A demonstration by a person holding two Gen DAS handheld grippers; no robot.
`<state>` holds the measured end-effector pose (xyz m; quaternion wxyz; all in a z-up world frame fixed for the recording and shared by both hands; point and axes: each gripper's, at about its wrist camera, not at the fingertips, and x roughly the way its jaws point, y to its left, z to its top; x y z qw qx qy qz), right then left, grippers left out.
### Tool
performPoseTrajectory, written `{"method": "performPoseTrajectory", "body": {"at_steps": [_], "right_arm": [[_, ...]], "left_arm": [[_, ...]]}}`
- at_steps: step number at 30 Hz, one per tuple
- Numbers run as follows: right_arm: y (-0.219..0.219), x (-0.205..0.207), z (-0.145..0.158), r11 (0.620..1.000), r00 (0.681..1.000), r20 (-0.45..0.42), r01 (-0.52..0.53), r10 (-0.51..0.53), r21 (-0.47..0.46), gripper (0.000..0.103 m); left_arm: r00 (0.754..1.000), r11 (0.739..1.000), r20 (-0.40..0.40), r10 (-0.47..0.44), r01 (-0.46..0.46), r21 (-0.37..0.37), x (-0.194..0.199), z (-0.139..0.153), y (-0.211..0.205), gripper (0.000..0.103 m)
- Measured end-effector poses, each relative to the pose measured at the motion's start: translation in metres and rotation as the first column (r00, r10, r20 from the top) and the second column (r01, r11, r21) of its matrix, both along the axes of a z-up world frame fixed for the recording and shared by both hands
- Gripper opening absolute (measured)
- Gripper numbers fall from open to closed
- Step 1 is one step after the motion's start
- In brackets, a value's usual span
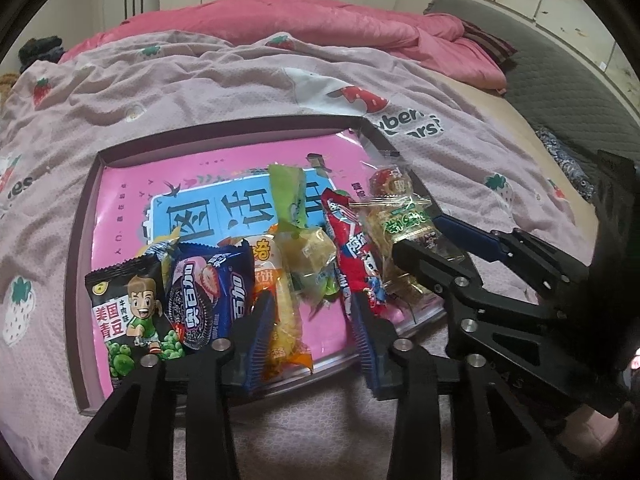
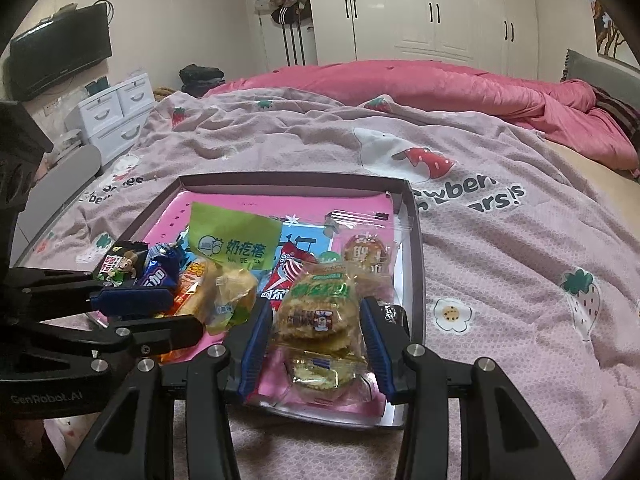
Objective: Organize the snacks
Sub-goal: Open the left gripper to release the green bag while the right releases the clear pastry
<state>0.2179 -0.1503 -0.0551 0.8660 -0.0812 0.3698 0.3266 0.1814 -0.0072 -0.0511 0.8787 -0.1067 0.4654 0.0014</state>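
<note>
Now looking down on a shallow tray [image 1: 90,216] resting on a strawberry-print bed cover [image 1: 160,92]. Finding the snacks lying in a row across its pink liner: a green pea packet [image 1: 128,312], a blue biscuit packet [image 1: 208,292], an orange packet [image 1: 276,300], a green-topped packet [image 1: 296,216], a red packet [image 1: 352,248] and, furthest right, a clear cookie packet [image 2: 316,312]. Hovering with the left claw [image 1: 312,332] partly parted over the near rim, straddling the orange packet and gripping nothing. Reaching in with the right claw [image 2: 316,344] around the cookie packet, pads sitting against both its sides and, seemingly, pinching it, though the crinkled wrapper is blurring the contact. Keeping that packet down inside the tray near the right wall.
</note>
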Motion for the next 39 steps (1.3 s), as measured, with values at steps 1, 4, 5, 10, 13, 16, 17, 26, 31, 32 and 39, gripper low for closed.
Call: {"method": "performPoseTrajectory", "body": {"at_steps": [1, 4, 5, 10, 13, 16, 17, 26, 31, 32, 39], "right_arm": [[-0.001, 0.000, 0.002, 1.000, 1.000, 0.000, -0.001, 0.001, 0.008, 0.046], [-0.002, -0.002, 0.005, 1.000, 1.000, 0.008, 0.000, 0.000, 0.016, 0.046], [-0.002, -0.002, 0.005, 1.000, 1.000, 0.008, 0.001, -0.001, 0.016, 0.046], [-0.002, -0.003, 0.008, 1.000, 1.000, 0.008, 0.007, -0.008, 0.016, 0.046], [-0.004, -0.005, 0.011, 1.000, 1.000, 0.011, 0.007, -0.007, 0.025, 0.046], [-0.005, -0.007, 0.013, 1.000, 1.000, 0.021, 0.007, -0.007, 0.029, 0.047], [-0.006, -0.008, 0.014, 0.999, 1.000, 0.023, 0.008, -0.008, 0.031, 0.049], [-0.013, -0.012, 0.022, 0.998, 0.999, 0.036, 0.027, -0.029, 0.050, 0.055], [-0.018, -0.013, 0.027, 0.998, 0.998, 0.043, 0.040, -0.042, 0.054, 0.059], [-0.018, -0.014, 0.028, 0.998, 0.998, 0.046, 0.042, -0.045, 0.055, 0.059], [-0.018, -0.028, 0.037, 0.999, 0.993, 0.108, 0.038, -0.041, 0.034, 0.064]], "left_arm": [[1.000, 1.000, -0.001, -0.001, 0.001, -0.002, 0.000, 0.000, 0.000, 0.044], [1.000, 1.000, -0.003, 0.001, -0.001, -0.004, -0.001, 0.000, 0.001, 0.044], [1.000, 1.000, -0.003, 0.001, -0.001, -0.002, -0.001, -0.001, 0.002, 0.044], [1.000, 1.000, -0.002, 0.005, -0.005, 0.005, -0.001, 0.000, 0.002, 0.046], [1.000, 1.000, 0.004, 0.009, -0.009, 0.005, -0.002, 0.002, 0.003, 0.048], [1.000, 1.000, 0.011, 0.013, -0.013, 0.013, -0.004, 0.005, 0.003, 0.050], [1.000, 1.000, 0.013, 0.014, -0.015, 0.014, -0.004, 0.006, 0.004, 0.052], [0.999, 1.000, 0.034, 0.017, -0.017, 0.017, -0.010, 0.017, 0.003, 0.058], [0.999, 0.999, 0.041, 0.023, -0.024, 0.021, -0.014, 0.022, 0.004, 0.061], [0.999, 0.999, 0.045, 0.026, -0.027, 0.023, -0.015, 0.023, 0.004, 0.062], [0.998, 0.999, 0.059, 0.029, -0.031, 0.039, -0.023, 0.030, 0.004, 0.066]]}}
